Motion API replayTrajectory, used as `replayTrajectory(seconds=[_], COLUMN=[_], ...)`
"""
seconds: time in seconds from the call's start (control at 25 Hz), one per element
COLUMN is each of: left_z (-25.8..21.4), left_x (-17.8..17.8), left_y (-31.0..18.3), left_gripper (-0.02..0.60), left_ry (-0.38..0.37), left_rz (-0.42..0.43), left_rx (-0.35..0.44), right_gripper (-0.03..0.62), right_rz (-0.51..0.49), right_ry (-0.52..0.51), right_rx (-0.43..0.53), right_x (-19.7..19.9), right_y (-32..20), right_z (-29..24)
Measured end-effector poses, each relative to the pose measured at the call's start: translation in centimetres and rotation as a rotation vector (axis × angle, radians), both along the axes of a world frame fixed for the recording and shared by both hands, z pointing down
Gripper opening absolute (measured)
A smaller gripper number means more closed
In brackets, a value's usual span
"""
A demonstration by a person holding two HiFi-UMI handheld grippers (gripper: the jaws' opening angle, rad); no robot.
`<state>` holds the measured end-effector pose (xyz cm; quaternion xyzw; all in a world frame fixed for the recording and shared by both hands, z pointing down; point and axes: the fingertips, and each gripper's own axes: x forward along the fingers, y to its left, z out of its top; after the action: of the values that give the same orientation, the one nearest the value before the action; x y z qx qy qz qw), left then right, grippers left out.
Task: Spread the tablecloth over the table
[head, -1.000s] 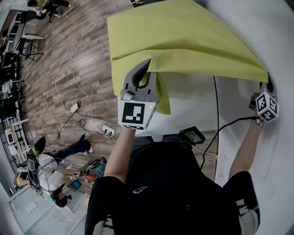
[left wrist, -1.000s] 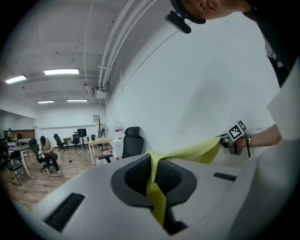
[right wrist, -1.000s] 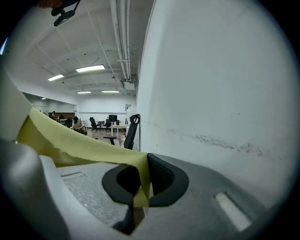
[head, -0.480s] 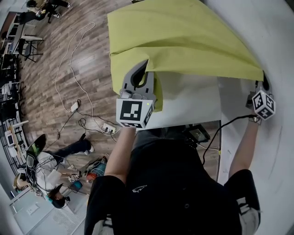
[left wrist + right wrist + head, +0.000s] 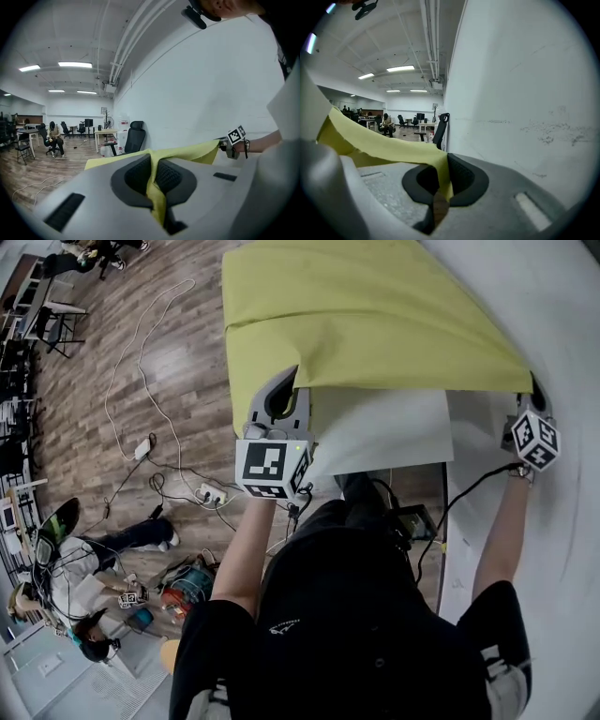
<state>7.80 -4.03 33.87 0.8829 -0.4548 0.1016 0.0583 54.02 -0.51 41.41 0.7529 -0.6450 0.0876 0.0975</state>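
Yellow-green tablecloth (image 5: 375, 324) lies ahead of me over the far surface (image 5: 394, 432). Its near hem runs crosswise between my left hand-held gripper (image 5: 286, 395) and right hand-held gripper (image 5: 532, 395), each pinching a corner. Bare surface shows nearer me, though I can't quite see the far hem.

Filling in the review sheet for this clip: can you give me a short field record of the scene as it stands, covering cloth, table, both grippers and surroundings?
cloth: yellow-green tablecloth, covering the table's far part, near edge stretched between the two grippers
table: white table, near strip bare
left gripper: left gripper, shut on the tablecloth's near left corner
right gripper: right gripper, shut on the near right corner, close to the white wall
surroundings: wooden floor left of the table
task state: cloth not yet fully spread
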Motion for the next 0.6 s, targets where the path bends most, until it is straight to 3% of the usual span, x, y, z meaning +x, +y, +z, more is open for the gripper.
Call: replayTrajectory(seconds=[0.36, 0.6], left_z=[2.2, 3.7], left_x=[-1.7, -1.8], left_y=[8.6, 11.7], left_gripper=[0.005, 0.005], left_ry=[-0.009, -0.026], left_rz=[-0.055, -0.068], left_rx=[-0.039, -0.063], right_gripper=[0.006, 0.006], right_rz=[-0.043, -0.051], right_ry=[-0.016, -0.024], right_rx=[-0.01, -0.015], right_x=[-1.6, -1.5], right_y=[5.2, 7.4], right_z=[1.6, 2.3])
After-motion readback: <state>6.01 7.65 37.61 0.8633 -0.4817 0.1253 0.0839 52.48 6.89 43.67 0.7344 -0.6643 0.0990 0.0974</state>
